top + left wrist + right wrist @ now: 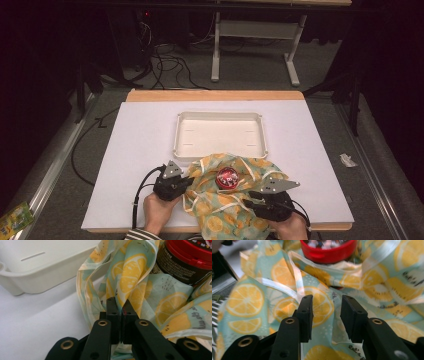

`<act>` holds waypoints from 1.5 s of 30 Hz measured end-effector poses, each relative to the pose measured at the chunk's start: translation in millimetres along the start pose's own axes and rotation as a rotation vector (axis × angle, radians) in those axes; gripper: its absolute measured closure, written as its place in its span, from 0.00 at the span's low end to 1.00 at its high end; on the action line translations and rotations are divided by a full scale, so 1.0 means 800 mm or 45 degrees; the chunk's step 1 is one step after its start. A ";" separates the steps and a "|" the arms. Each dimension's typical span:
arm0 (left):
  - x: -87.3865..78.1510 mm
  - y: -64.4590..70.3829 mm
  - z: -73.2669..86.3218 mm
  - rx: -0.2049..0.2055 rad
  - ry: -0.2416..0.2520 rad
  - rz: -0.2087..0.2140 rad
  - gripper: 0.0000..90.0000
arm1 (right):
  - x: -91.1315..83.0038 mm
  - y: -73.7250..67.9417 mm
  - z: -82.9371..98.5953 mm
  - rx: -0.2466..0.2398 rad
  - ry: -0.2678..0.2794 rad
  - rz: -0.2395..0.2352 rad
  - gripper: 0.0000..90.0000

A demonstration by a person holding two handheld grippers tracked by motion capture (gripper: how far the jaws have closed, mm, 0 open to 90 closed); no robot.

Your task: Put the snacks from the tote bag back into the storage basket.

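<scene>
Left gripper view: left gripper [120, 305] fingers pinch lemon-print cloth [136, 277]; right gripper [325, 307] fingers apart; jar [185, 257] label unreadable.

The high view is looking forward and down from above the near edge of the table [150, 150], taking in the tray [220, 116] and floor beyond. The left gripper view is sitting very close to the cloth [140, 285], facing right toward the jar [185, 257]. The right gripper view is facing far, equally close. All three are sharing cloth and jar.
</scene>
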State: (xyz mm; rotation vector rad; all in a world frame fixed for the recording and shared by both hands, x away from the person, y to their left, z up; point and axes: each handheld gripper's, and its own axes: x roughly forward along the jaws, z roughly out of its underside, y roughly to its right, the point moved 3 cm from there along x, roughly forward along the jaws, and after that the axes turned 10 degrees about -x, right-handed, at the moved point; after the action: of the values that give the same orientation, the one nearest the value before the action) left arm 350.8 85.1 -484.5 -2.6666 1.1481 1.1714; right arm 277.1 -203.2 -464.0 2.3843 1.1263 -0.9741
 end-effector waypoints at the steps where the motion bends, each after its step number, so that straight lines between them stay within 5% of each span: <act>1: 0.000 0.000 0.000 -0.006 0.004 0.002 0.98 | 0.003 0.001 0.002 -0.001 -0.016 0.001 0.70; 13: 0.000 0.001 0.001 -0.010 0.004 0.006 0.97 | 0.031 0.001 0.016 -0.043 -0.106 -0.072 1.00; 24: 0.000 0.000 0.002 -0.009 0.003 0.008 0.97 | 0.026 0.001 0.017 -0.069 -0.084 -0.050 1.00; 28: 0.000 0.001 0.001 -0.011 0.007 0.009 0.97 | 0.021 -0.002 0.011 -0.066 -0.026 -0.044 0.79; 39: -0.001 0.001 0.001 -0.013 0.012 0.009 0.97 | 0.023 -0.016 -0.005 -0.091 0.017 -0.088 0.64; 42: -0.001 0.001 0.001 -0.014 0.013 0.009 0.97 | 0.027 -0.017 -0.006 -0.108 -0.002 -0.070 0.67; 45: -0.002 0.000 0.001 -0.010 0.014 0.007 0.97 | 0.029 -0.016 -0.005 -0.102 -0.019 -0.038 0.84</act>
State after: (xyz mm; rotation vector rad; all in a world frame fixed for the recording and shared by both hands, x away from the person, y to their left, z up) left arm 349.6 86.1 -483.8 -2.6805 1.1554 1.1665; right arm 280.0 -180.0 -477.5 2.2997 1.1760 -0.9363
